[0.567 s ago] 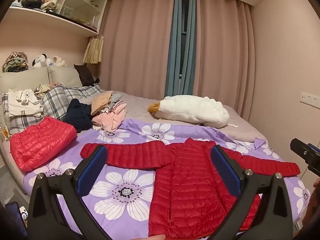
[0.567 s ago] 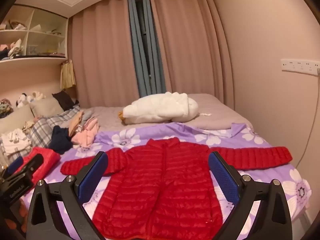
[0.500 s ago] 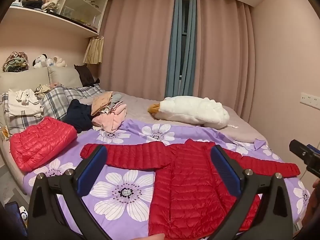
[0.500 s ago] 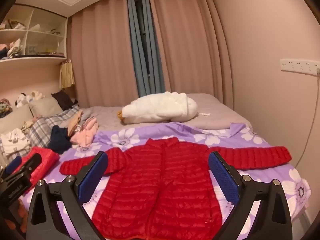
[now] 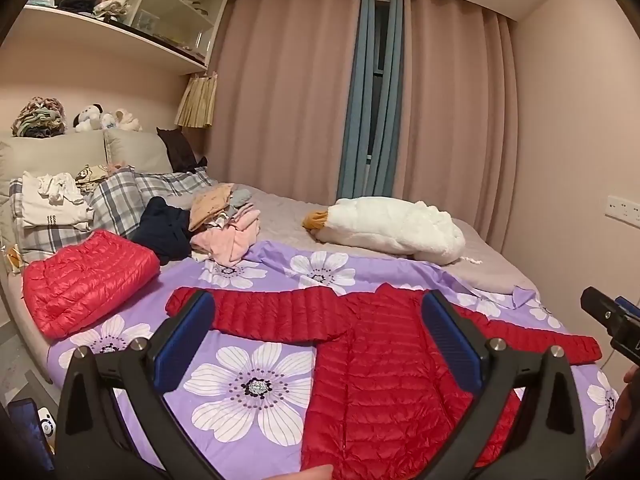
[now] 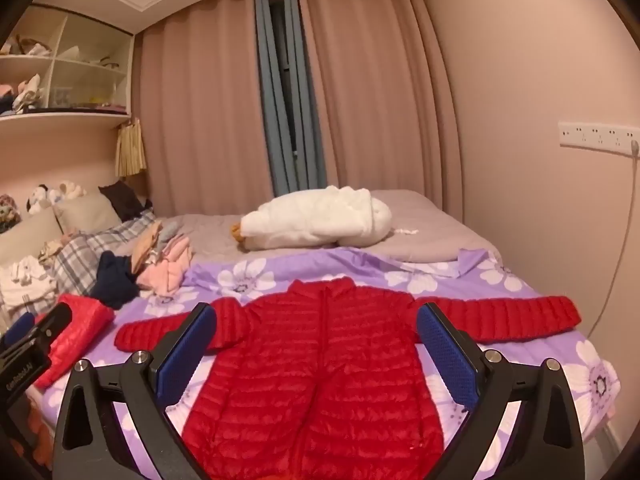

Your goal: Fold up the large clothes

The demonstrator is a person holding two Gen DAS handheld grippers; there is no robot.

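A red quilted down jacket (image 5: pixel 380 368) lies flat, front up, on the purple flowered bedspread (image 5: pixel 248 392), both sleeves spread out sideways. It also shows in the right wrist view (image 6: pixel 320 364). My left gripper (image 5: pixel 316 332) is open and empty, held above the bed's near edge, over the jacket's left sleeve and body. My right gripper (image 6: pixel 312 344) is open and empty, held above the jacket's middle. Neither gripper touches the jacket. The right gripper's tip (image 5: pixel 608 320) shows at the right edge of the left wrist view.
A folded red down jacket (image 5: pixel 88 280) lies at the bed's left. Behind it lie a pile of loose clothes (image 5: pixel 216 232), plaid pillows (image 5: pixel 120 200) and a white goose plush (image 5: pixel 388 228). A wall (image 6: pixel 540 80) stands close on the right.
Both grippers have drifted very slightly; the view has hardly shifted. The jacket has not moved and both grippers stay open.
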